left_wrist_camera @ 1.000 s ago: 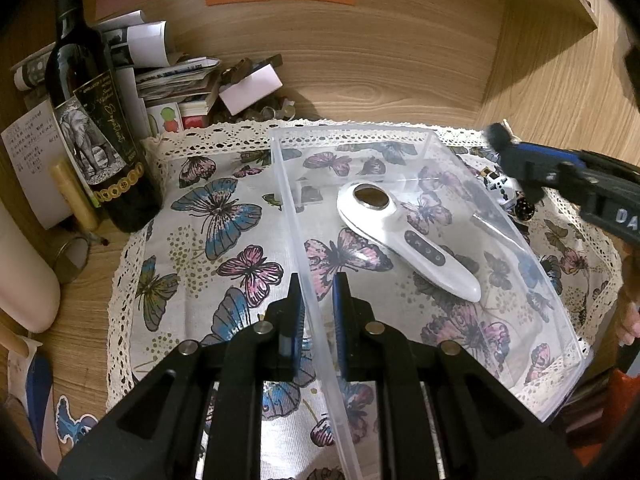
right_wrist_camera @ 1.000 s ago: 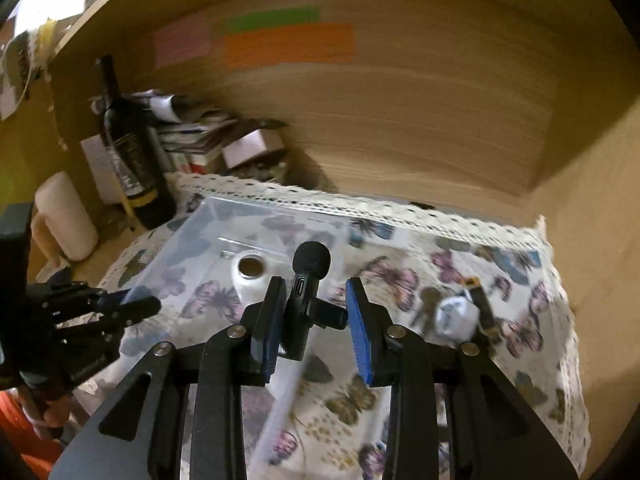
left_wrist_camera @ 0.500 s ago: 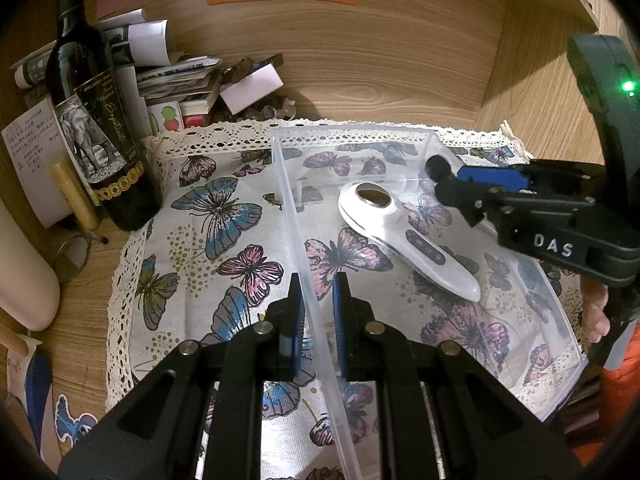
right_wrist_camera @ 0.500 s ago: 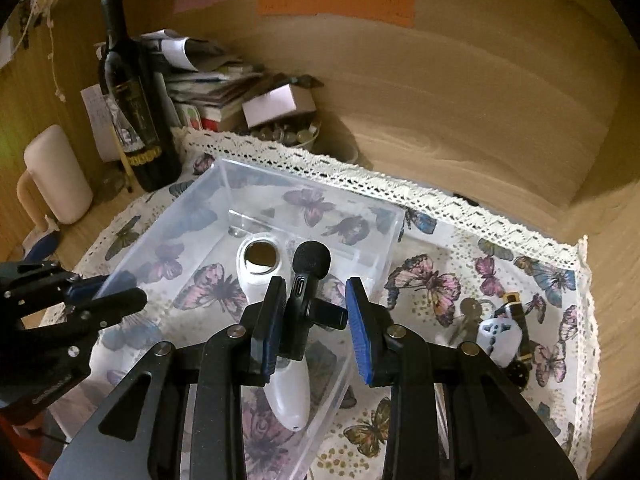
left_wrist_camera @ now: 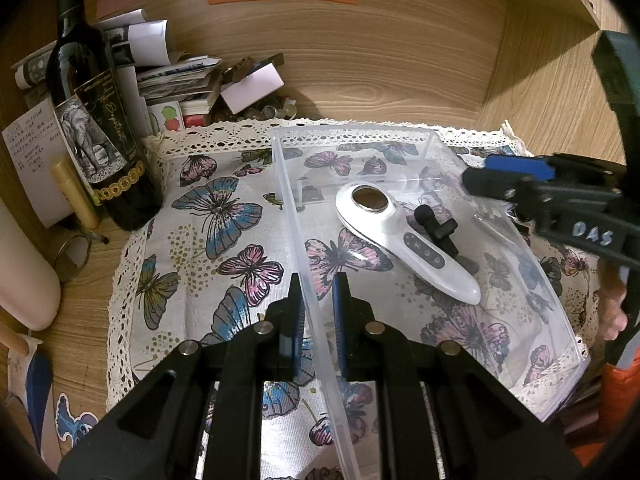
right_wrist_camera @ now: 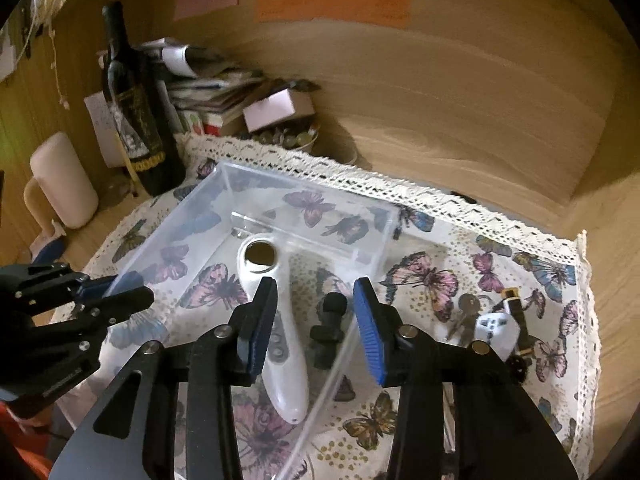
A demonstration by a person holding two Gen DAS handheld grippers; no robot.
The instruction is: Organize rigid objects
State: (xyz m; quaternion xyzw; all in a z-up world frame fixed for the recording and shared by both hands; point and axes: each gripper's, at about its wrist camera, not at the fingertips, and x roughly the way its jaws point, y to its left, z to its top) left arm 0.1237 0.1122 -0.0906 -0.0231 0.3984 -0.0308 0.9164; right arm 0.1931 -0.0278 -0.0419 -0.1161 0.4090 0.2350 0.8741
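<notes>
A clear plastic bin (left_wrist_camera: 532, 280) (right_wrist_camera: 168, 224) sits on the butterfly cloth. Inside lie a white handheld device (left_wrist_camera: 404, 240) (right_wrist_camera: 284, 352) and a small black clip-on microphone (left_wrist_camera: 436, 228) (right_wrist_camera: 330, 330) beside it. My left gripper (left_wrist_camera: 316, 300) is shut on the bin's left wall. My right gripper (right_wrist_camera: 316, 320) is open and empty just above the microphone; it also shows in the left wrist view (left_wrist_camera: 508, 176) over the bin's right side.
A wine bottle (left_wrist_camera: 96, 120) (right_wrist_camera: 136, 120), stacked papers and a white box (left_wrist_camera: 250, 88) stand at the back left. A cream mug (right_wrist_camera: 60, 184) is far left. A white adapter (right_wrist_camera: 496, 328), keys and a watch strap lie right of the bin.
My right gripper moved over the bin, opened and let go of the black microphone, which now lies in the bin beside the white device. My left gripper has not moved.
</notes>
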